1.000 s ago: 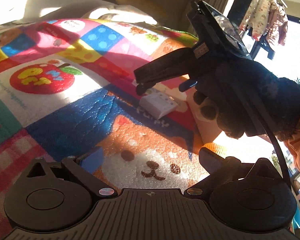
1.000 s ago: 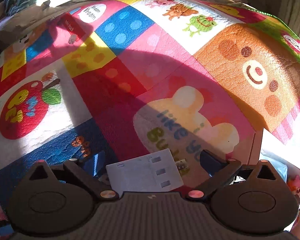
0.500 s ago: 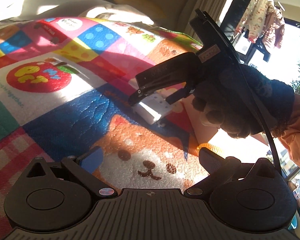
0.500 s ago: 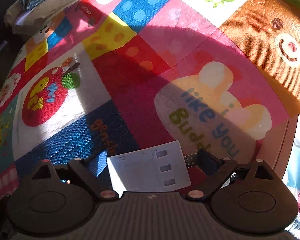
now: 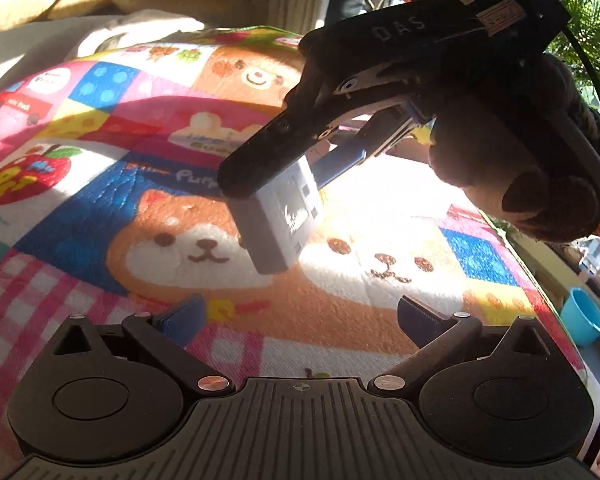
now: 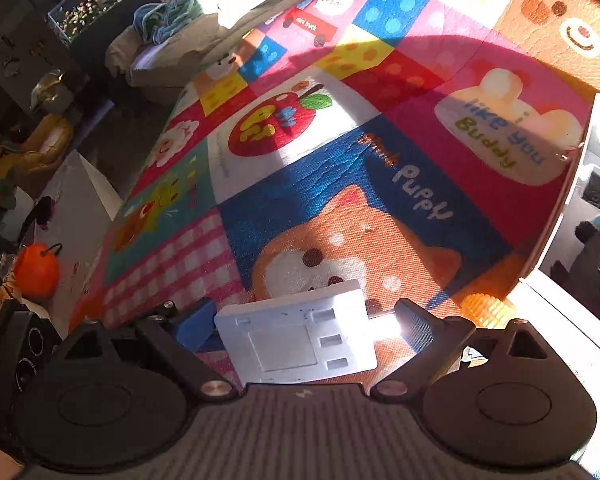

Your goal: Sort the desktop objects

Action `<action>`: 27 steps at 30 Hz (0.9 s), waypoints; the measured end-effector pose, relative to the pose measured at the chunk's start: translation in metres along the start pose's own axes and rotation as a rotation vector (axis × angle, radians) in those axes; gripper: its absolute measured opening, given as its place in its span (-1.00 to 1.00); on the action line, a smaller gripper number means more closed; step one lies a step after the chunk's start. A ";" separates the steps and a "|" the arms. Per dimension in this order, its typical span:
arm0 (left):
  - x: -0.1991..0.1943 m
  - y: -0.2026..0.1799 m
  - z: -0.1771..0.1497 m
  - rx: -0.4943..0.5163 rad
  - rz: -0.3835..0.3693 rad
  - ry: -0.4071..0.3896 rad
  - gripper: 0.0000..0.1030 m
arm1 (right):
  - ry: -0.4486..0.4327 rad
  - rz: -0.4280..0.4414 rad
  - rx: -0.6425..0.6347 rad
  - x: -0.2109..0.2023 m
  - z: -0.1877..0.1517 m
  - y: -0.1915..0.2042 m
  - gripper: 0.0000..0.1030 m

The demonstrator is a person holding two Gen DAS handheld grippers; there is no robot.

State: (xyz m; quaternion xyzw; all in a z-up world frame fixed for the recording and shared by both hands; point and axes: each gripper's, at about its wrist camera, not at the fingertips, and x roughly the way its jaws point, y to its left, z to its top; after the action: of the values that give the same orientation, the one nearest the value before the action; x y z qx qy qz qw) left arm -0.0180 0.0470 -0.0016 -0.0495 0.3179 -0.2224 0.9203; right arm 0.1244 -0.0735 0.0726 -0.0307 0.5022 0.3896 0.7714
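Left gripper (image 5: 300, 316): spread wide, nothing between its fingers, low over the play mat (image 5: 100, 208).
White power strip (image 5: 280, 216): lifted clear of the mat, above the puppy picture.
Right gripper (image 6: 304, 320): pinching the strip across its width, gloved hand (image 5: 540, 168) behind.
Blue cup (image 5: 584, 318): past the mat's right edge.

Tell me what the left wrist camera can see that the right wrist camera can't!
Only the left wrist view shows the right gripper from outside, carried by a dark-gloved hand, plus a small blue cup and a palm plant. Only the right wrist view shows an orange pumpkin and a heap of blue cloth. Both show the white box lifted between the right gripper's jaws, and the colourful play mat with its puppy and apple.
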 end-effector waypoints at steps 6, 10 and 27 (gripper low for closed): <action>0.003 -0.009 0.000 0.004 0.067 0.030 1.00 | -0.148 -0.339 -0.078 -0.015 -0.039 -0.019 0.86; 0.000 -0.011 0.002 0.024 0.096 0.038 1.00 | -0.110 -0.162 -0.042 -0.019 -0.057 -0.032 0.86; 0.024 -0.030 0.006 0.080 0.132 0.120 1.00 | -0.276 -0.390 0.154 0.011 -0.063 -0.052 -0.07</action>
State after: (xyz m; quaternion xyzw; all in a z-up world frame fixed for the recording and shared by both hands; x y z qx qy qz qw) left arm -0.0087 0.0090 -0.0033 0.0218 0.3659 -0.1765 0.9135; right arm 0.1121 -0.1307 0.0154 -0.0145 0.4051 0.1946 0.8932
